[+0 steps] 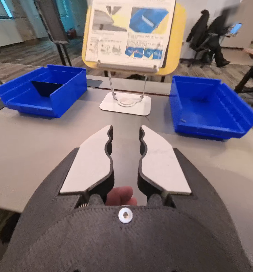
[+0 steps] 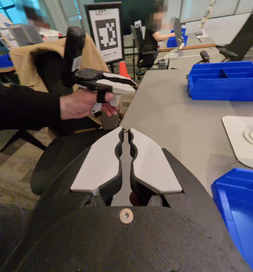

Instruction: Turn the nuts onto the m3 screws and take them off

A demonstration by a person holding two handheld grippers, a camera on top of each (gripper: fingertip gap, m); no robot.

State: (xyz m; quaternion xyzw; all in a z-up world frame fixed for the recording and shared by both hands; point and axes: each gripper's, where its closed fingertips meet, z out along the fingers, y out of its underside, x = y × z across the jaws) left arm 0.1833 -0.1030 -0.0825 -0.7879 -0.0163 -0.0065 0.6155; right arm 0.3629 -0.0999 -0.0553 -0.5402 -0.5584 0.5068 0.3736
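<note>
My right gripper (image 2: 126,130) is shut on a small metal nut (image 2: 125,130), pinched at the very fingertips, over the table's left edge. My left gripper (image 1: 125,129) is open and empty, held above the grey table (image 1: 34,147) and facing the stand. It also shows in the right wrist view (image 2: 134,86), held in a hand with a black sleeve, apart from the nut. A small pale screw-like piece (image 1: 183,120) lies in the right blue bin (image 1: 248,119). No other screw is visible.
A divided blue bin (image 1: 68,94) stands at the left, also in the right wrist view (image 2: 226,91). A document stand with a white base (image 1: 143,108) is between the bins. A chair with a tan coat (image 2: 27,61), a sign board and seated people are beyond. Spacing between my two grippers at the tips: around 20 centimeters.
</note>
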